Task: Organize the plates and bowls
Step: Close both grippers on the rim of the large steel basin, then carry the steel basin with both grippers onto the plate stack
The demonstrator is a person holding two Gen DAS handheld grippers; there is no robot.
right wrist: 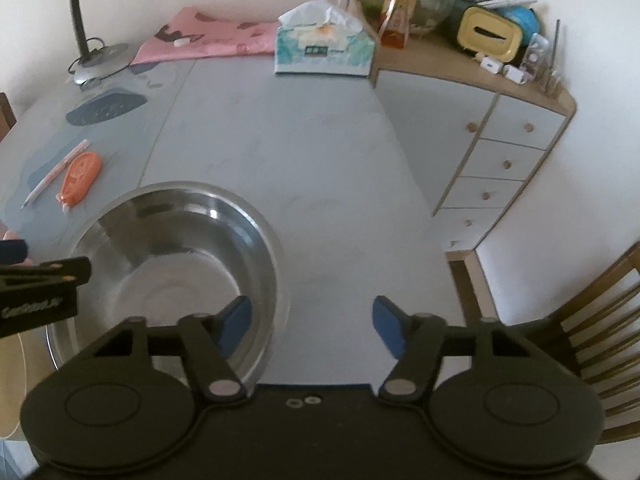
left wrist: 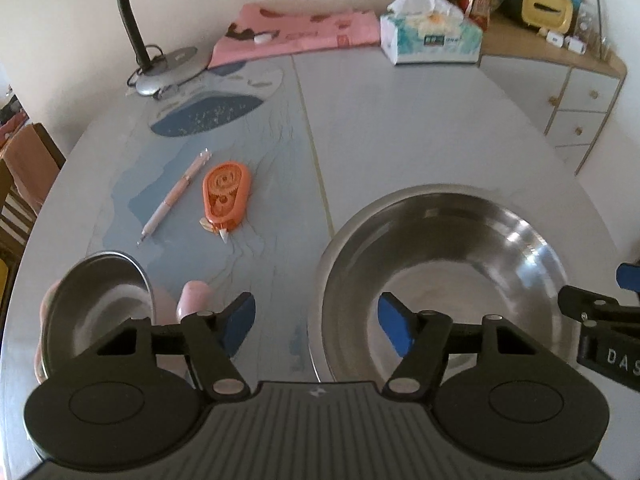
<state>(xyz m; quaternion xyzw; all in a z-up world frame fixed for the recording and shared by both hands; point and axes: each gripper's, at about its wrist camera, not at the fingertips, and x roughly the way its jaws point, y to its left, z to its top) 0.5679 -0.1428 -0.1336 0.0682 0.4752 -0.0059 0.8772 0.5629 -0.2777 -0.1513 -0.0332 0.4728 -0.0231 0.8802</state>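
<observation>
the large shiny steel bowl (left wrist: 440, 280) sat between both grippers, left gripper (left wrist: 316, 326) and right gripper (right wrist: 312, 326) spread, apparently straddling opposite rims; stiff, light, slippery, so pinch the thin rim.

Soft, even daylight fills both views, a little washed out and hazy, with no hard shadows on the table (left wrist: 400, 120). The steel bowl (left wrist: 440, 264) throws bright glare off its inner wall at the right. Both fisheye pictures bend strongly toward the edges, with dark corners. The shelf clutter (right wrist: 492, 36) at the far edge looks soft, perhaps out of focus.
</observation>
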